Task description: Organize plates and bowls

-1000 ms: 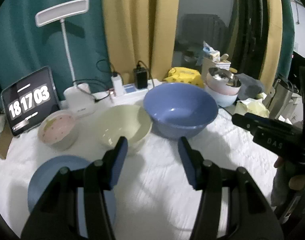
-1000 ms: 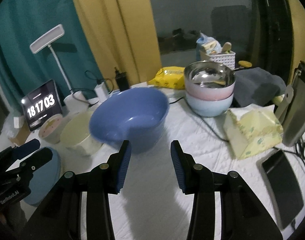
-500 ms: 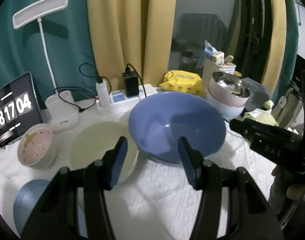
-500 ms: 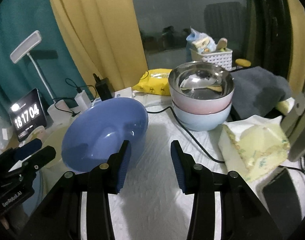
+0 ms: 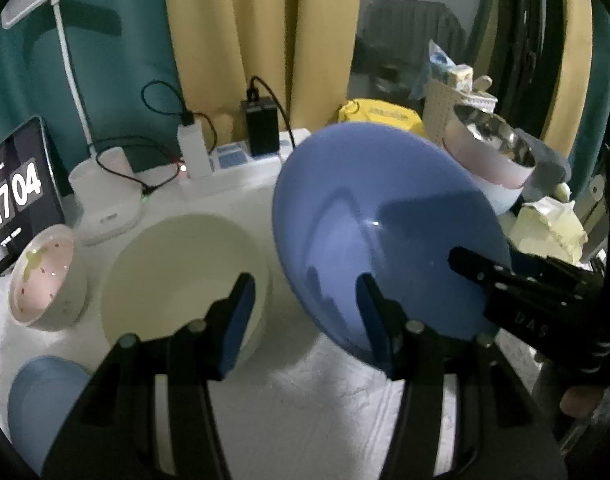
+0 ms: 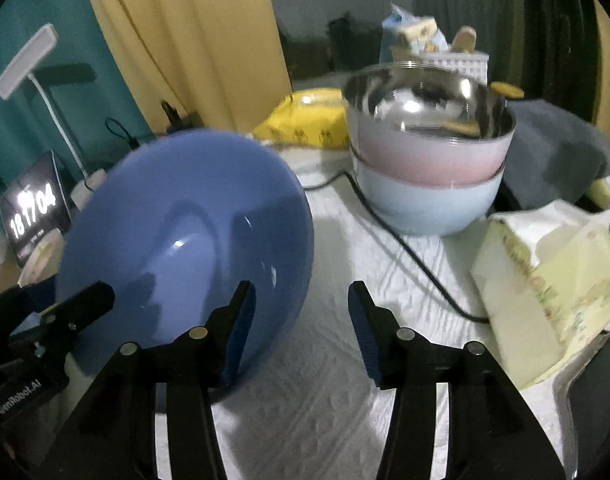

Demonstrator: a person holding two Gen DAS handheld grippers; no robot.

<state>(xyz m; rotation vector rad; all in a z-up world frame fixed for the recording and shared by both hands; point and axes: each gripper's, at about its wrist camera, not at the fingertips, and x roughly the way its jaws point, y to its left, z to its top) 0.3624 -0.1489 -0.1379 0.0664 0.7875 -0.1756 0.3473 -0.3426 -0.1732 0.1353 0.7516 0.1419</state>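
A large blue bowl (image 5: 385, 220) stands on the white cloth, with a cream bowl (image 5: 177, 276) just to its left. My left gripper (image 5: 305, 316) is open and hovers over the gap between these two bowls, with the blue bowl's left rim between its fingers. The jaws of my right gripper (image 6: 301, 312) are opening; the blue bowl's (image 6: 185, 232) right rim lies between them, untouched. A pink spotted bowl (image 5: 41, 276) and a blue plate (image 5: 41, 400) sit at the far left. A steel bowl (image 6: 425, 108) is nested in a pink and a pale blue bowl at the back right.
A tablet clock (image 5: 13, 200), a white desk lamp base (image 5: 105, 200) and a power strip with chargers (image 5: 233, 160) line the back. A yellow packet (image 6: 305, 120), a black cable (image 6: 405, 240), a tissue pack (image 6: 545, 280) and grey cloth (image 6: 553, 148) crowd the right.
Both grippers have come forward and down onto the blue bowl, which now fills much more of each view. The right jaws have spread wider; the left jaws keep the same width.
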